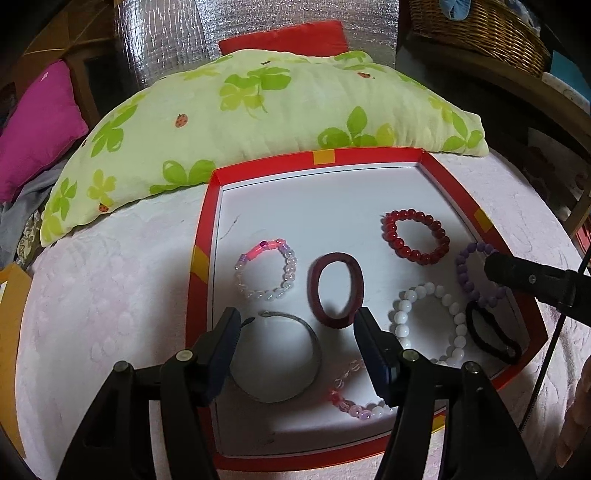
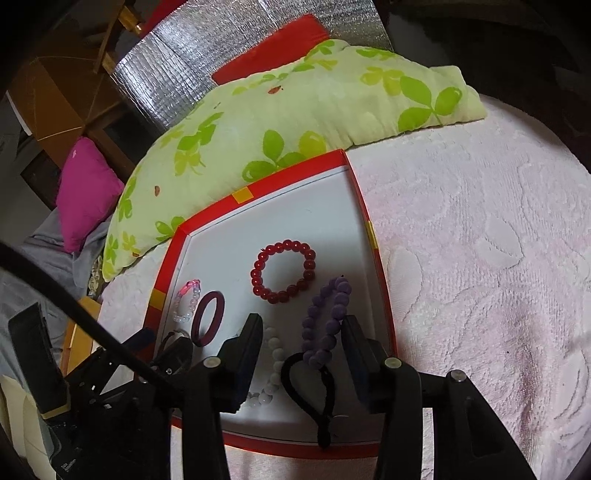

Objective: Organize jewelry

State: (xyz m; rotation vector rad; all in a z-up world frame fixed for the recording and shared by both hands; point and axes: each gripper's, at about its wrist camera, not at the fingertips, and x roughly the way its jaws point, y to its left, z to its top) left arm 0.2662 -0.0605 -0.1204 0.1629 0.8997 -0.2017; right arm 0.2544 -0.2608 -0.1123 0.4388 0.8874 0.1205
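Note:
A red-rimmed white tray (image 1: 207, 206) lies on a pale pink bedspread and holds several pieces. In the left wrist view I see a red bead bracelet (image 1: 415, 236), a maroon hair tie (image 1: 336, 290), a pink-white bead bracelet (image 1: 266, 269), a white bead bracelet (image 1: 432, 325), a purple bead bracelet (image 1: 472, 280), a black hair tie (image 1: 491, 338) and a thin grey bangle (image 1: 280, 358). My left gripper (image 1: 295, 325) is open above the bangle. My right gripper (image 2: 303, 328) is open, its fingers either side of the purple bracelet (image 2: 327, 325) and black hair tie (image 2: 314, 387).
A green clover-print pillow (image 1: 258, 110) lies against the tray's far edge. A magenta cushion (image 1: 37, 129) sits at the left and a red cushion (image 1: 284, 37) behind. A wicker basket (image 1: 480, 29) stands on a shelf at the upper right. Pink bedspread (image 2: 480, 258) stretches right of the tray.

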